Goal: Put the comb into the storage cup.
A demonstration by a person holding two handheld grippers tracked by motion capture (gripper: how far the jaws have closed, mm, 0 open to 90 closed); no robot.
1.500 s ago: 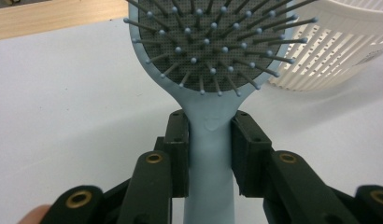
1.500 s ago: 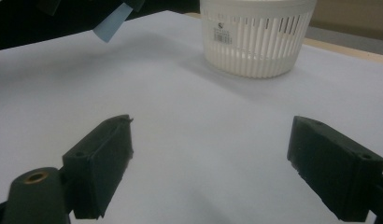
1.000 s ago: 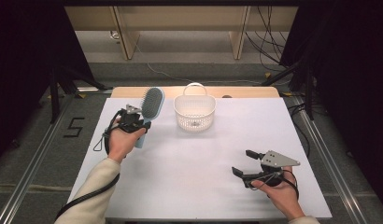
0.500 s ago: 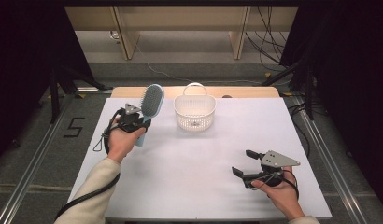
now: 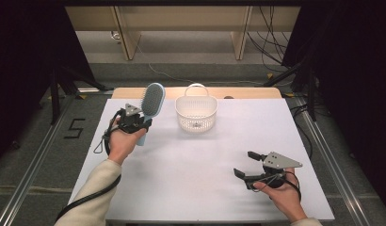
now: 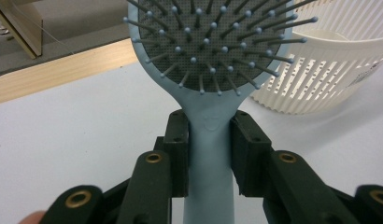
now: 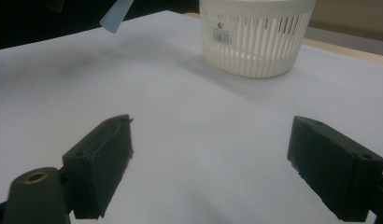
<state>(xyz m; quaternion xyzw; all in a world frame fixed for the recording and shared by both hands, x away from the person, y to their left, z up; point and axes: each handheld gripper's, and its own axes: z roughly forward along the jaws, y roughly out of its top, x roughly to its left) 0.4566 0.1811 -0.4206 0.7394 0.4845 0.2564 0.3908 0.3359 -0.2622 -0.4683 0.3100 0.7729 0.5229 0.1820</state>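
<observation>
The left gripper fingers clamp the hairbrush handle, head pointing up and away beside the basket, while the right gripper fingers stand wide apart, empty, above the desk.

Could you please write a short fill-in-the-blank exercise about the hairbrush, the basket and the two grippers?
1. The left gripper is shut on the ____ of the light blue hairbrush.
2. The white basket stands to the ____ of the hairbrush in the high view.
3. The jaws of the right gripper are ____ and hold nothing.

Missing words: handle; right; open
</observation>
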